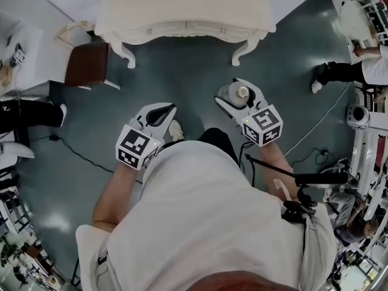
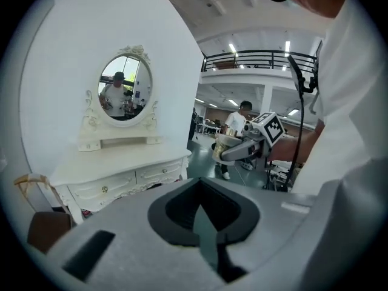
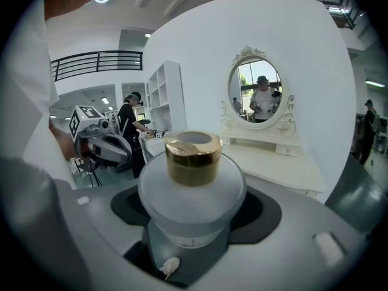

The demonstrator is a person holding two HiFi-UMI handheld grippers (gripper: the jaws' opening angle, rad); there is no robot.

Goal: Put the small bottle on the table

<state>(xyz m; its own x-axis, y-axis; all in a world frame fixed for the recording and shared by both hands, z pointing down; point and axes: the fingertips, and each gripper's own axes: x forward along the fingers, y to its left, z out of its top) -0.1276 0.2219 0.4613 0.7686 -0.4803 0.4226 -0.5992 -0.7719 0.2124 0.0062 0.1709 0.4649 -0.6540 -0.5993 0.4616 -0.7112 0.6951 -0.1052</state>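
In the head view, the small bottle (image 1: 235,94), frosted with a gold cap, is seen clamped in the right gripper (image 1: 239,90) over the floor, short of the white dressing table (image 1: 182,17). In the left gripper view, the left gripper (image 2: 201,194) is shown closed and empty. In the right gripper view, the bottle is held upright by its body between widely spread jaws.

Left gripper (image 2: 200,193) jaws together, dressing table (image 2: 121,168) beyond.

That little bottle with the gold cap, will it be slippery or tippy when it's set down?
The bottle looks like frosted glass, so probably rigid, heavyish for its size and breakable. Its smooth round body may slip in a loose grip. Squat and wide, it likely stands steady.
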